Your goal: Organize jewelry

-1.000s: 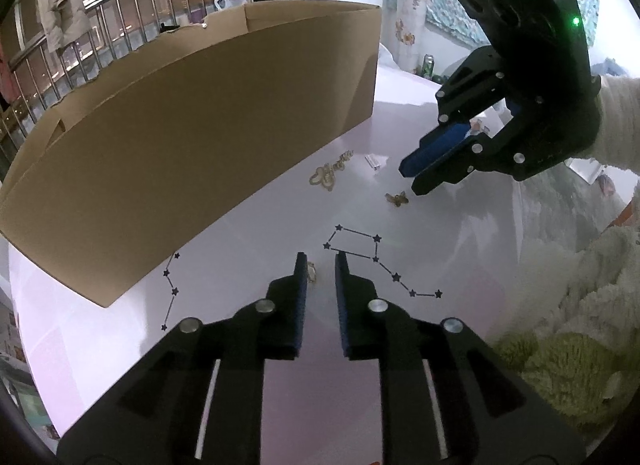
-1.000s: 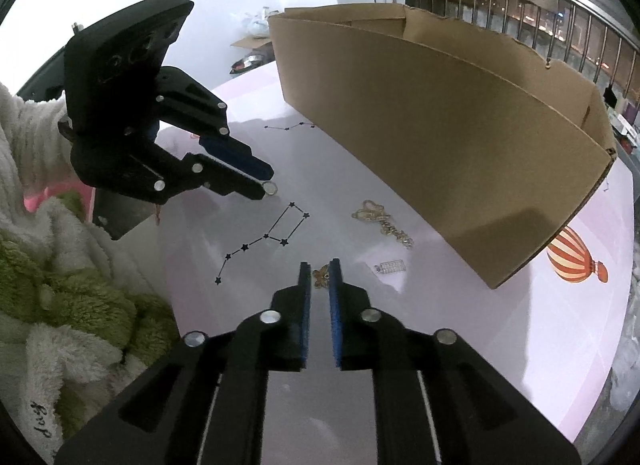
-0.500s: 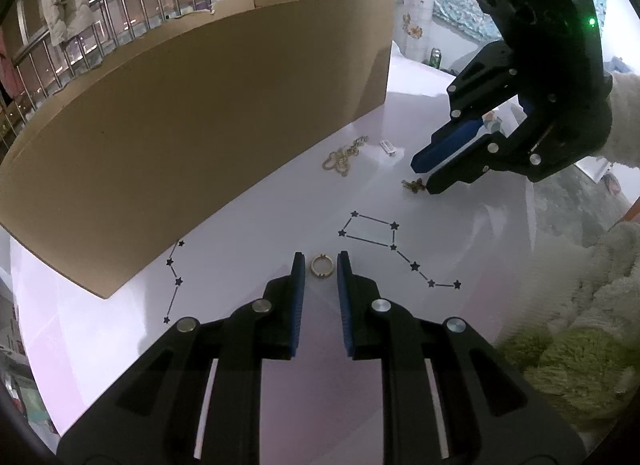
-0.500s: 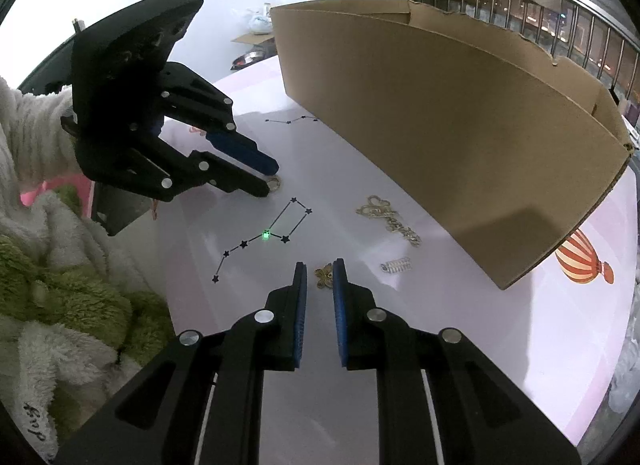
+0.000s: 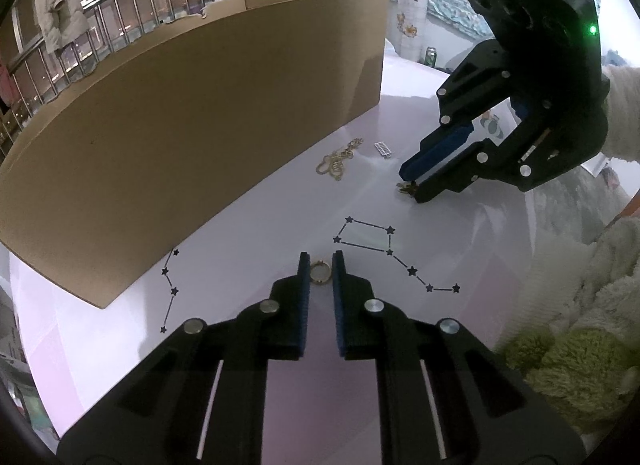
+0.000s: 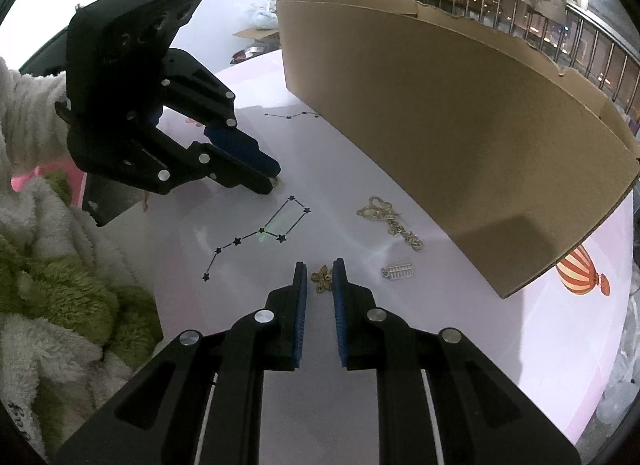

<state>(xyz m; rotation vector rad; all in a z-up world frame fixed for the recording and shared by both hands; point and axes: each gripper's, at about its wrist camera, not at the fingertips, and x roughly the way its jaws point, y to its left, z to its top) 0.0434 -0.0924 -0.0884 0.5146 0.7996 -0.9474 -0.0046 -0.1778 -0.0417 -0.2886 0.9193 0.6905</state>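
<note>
A gold ring (image 5: 320, 272) lies on the pale pink table between the tips of my left gripper (image 5: 320, 265), which is slightly open around it. A small gold flower charm (image 6: 322, 278) lies between the tips of my right gripper (image 6: 320, 271), also slightly open. The right gripper shows in the left wrist view (image 5: 409, 181) with the charm (image 5: 405, 187) at its tips. The left gripper shows in the right wrist view (image 6: 272, 183). A gold chain (image 6: 390, 221) (image 5: 338, 161) and a small silver clasp (image 6: 398, 270) (image 5: 383, 148) lie near the box.
A large open cardboard box (image 5: 180, 117) (image 6: 460, 113) stands along the far side of the table. Black constellation prints (image 5: 384, 249) mark the tabletop. A fluffy green and white sleeve (image 6: 60, 297) lies at the near edge. A balloon print (image 6: 582, 271) lies right.
Both grippers moved forward and down to the table. The ring now sits between the left tips and the charm between the right tips; both jaws opened a little.
</note>
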